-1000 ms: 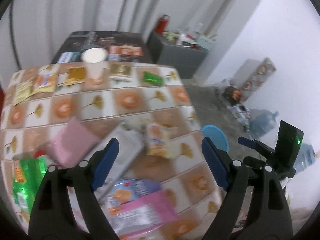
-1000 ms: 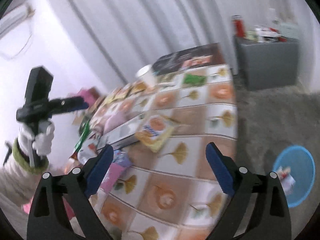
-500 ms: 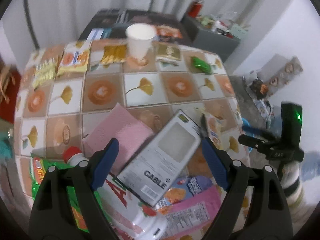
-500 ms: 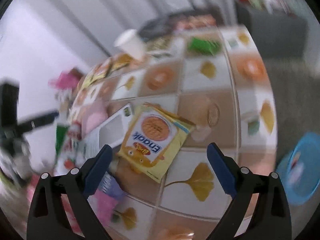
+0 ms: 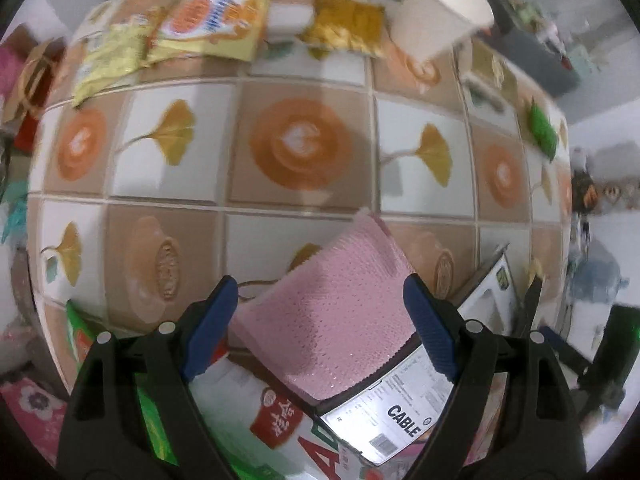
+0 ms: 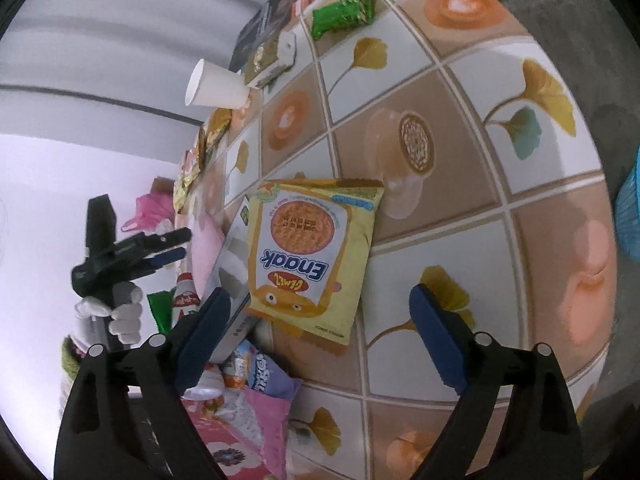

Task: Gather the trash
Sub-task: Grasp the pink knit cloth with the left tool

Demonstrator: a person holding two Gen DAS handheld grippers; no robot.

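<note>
Both grippers have dropped toward the litter on the tiled-print bench (image 5: 304, 208) since a second ago, when each camera looked across the whole top to the room beyond. The left gripper (image 5: 316, 312) now points almost straight down, its jaws spread wide and empty, with the pink bubble-wrap mailer (image 5: 328, 320) lying between the blue pads but not touched by them. Tucked under the mailer's near edge, just inside the right-hand jaw, is the white cardboard box marked CABLE (image 5: 404, 412); half a second ago that box filled the gap between the jaws, so the aim has shifted to the mailer.

The right gripper (image 6: 320, 332) hangs over the yellow Enaak snack packet (image 6: 312, 256), whose lower edge sits between its jaws — these are wide but closing slightly, and nothing is pinched yet. A second ago the packet lay well ahead of the jaws; now it is right at them.

The white paper cup (image 5: 444, 8) and the yellow foil wrappers (image 5: 208, 20) stay far beyond the left jaws at the bench's back edge. The blue plastic bin (image 6: 628, 216) shows only as a sliver past the right-hand jaw of the right gripper, on the floor. By the look of it, two pickups are being lined up — none of the trash is collected so far.
</note>
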